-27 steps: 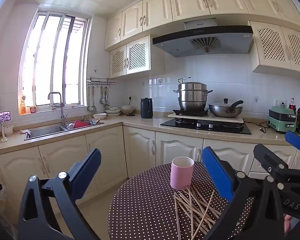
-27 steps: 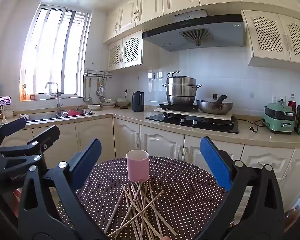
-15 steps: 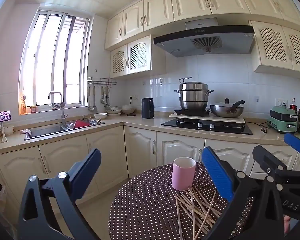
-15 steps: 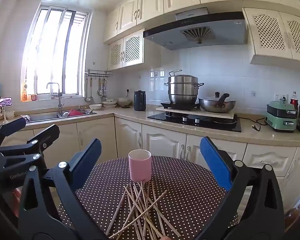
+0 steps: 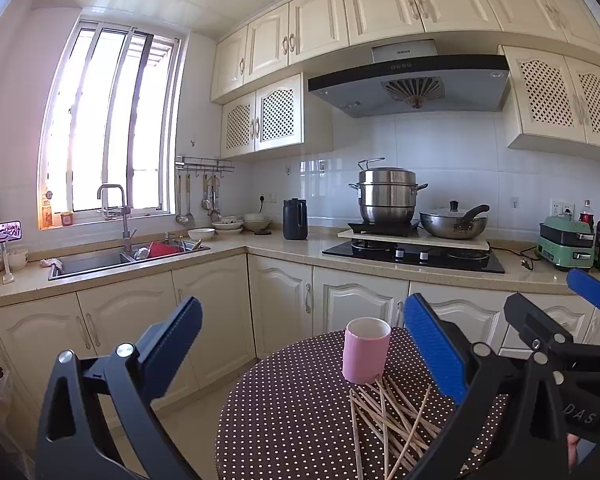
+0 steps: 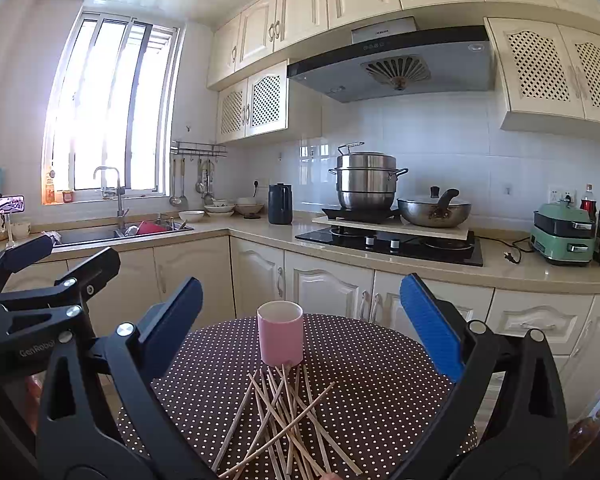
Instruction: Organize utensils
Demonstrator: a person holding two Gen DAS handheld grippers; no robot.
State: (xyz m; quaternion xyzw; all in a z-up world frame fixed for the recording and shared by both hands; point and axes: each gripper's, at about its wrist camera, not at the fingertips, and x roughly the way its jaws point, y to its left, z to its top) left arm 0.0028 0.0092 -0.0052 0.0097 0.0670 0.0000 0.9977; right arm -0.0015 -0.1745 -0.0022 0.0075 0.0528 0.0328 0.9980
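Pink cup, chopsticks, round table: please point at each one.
pink cup [image 6: 281, 340], right wrist view, front wall.
chopsticks [image 6: 284, 416], right wrist view, crossing of the pile.
round table [image 6: 380, 380], right wrist view, bare dotted cloth.

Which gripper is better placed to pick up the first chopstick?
Right. Its open gripper frames the chopsticks and cup dead ahead; from the left gripper, also open, they lie off to the right.

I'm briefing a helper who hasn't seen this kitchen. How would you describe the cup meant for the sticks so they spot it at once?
Find the round table with the brown polka-dot cloth, in front of the cream cabinets. On it stands one pink cup, upright, white inside, just behind a scattered pile of thin wooden sticks. It is the table's only container.
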